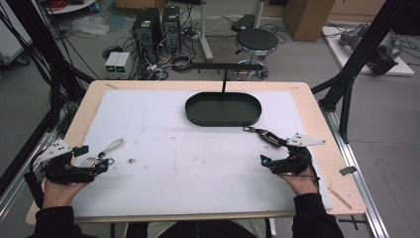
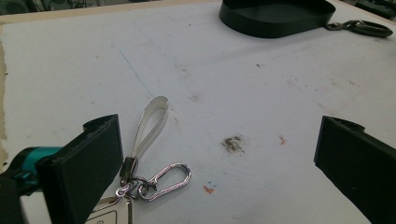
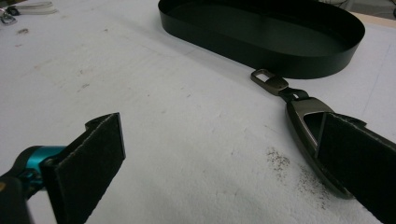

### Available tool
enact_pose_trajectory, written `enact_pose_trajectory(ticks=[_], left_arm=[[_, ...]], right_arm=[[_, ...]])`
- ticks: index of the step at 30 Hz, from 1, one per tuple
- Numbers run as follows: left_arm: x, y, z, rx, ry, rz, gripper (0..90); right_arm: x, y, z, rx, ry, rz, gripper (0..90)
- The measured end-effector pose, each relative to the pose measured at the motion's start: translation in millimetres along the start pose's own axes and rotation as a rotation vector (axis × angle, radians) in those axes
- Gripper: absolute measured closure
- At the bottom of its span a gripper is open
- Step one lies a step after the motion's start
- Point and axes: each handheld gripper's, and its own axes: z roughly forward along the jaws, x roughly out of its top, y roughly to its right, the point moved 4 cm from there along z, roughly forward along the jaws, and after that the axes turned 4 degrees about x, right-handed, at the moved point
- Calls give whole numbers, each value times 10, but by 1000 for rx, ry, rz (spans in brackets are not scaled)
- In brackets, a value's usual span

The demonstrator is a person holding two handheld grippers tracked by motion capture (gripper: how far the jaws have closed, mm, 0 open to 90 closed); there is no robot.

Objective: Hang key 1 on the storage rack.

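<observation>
A key set with a white strap loop (image 2: pixel 150 122), a silver carabiner (image 2: pixel 169 176) and a pale fob (image 2: pixel 110 213) lies at the mat's left. My left gripper (image 1: pixel 91 158) is open, and its left jaw stands right over the fob end in the left gripper view (image 2: pixel 218 126). A dark bronze key fob (image 3: pixel 304 117) with a clip (image 3: pixel 268 80) lies just in front of the black oval tray (image 3: pixel 261 53). The right gripper (image 3: pixel 222 122) is open, its right jaw covering the fob's near end. In the high view the right gripper (image 1: pixel 274 151) sits beside that dark fob (image 1: pixel 265 135).
The black tray (image 1: pixel 223 121) stands at the mat's back centre, with a thin black post rising behind it. The white mat (image 1: pixel 188 163) has small dirt marks. Wooden table edges frame it. A stool and computer towers stand on the floor beyond.
</observation>
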Motion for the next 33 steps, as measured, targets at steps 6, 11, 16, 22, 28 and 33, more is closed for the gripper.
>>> enact_pose_trajectory(ticks=[6, 11, 16, 22, 28, 33], left_arm=[[-5, -6, 12, 4, -6, -3, 17], [-9, -6, 20, 4, -18, -6, 17], [1, -15, 0, 23, 3, -3, 17], [0, -14, 18, 19, -7, 3, 17], [12, -21, 38, 26, -21, 4, 17], [35, -36, 37, 16, -29, 3, 17]], right_arm=[[-2, 2, -7, -12, 11, -2, 7], [-8, 12, 0, -19, 10, -4, 7], [-11, 16, 5, -21, 8, -4, 7], [-11, 14, 4, -19, 9, -2, 6], [-19, 12, 9, -22, 5, 4, 7], [-11, -2, 23, -21, 5, -11, 7]])
